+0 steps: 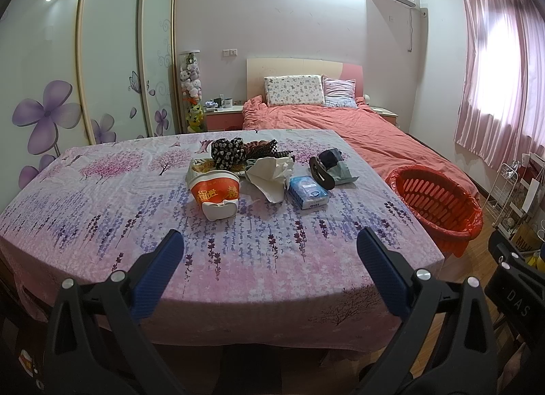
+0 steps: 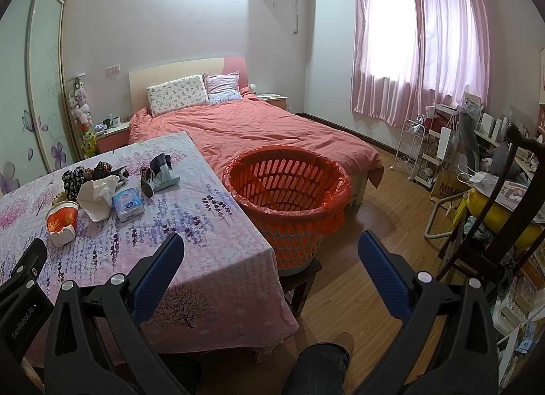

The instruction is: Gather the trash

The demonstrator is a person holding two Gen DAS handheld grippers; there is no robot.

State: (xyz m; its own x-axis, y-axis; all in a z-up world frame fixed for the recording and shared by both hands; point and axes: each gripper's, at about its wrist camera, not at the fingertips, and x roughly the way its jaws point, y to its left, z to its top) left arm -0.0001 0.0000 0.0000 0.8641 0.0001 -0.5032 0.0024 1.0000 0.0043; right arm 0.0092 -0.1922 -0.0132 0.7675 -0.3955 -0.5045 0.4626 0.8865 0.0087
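Crushed orange-and-white paper cup [image 1: 216,195] and crumpled white tissue [image 1: 269,173] lying mid-desk, nothing collected yet; orange slatted plastic basket [image 2: 289,197] waiting just beside the desk edge. Next, probably: reach forward, pinch the cup. Left claw [image 1: 269,258] and right claw [image 2: 270,260] released, hovering low, gripping nothing.

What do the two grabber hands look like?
Both look alike. The left gripper and the right gripper each have two black plastic arms with silver round bolts, ending in dark blue, bumpy rubber pads. On the left gripper's black body, seen from the right camera, white letters read GenRobot.AI. No cables or sleeves show.
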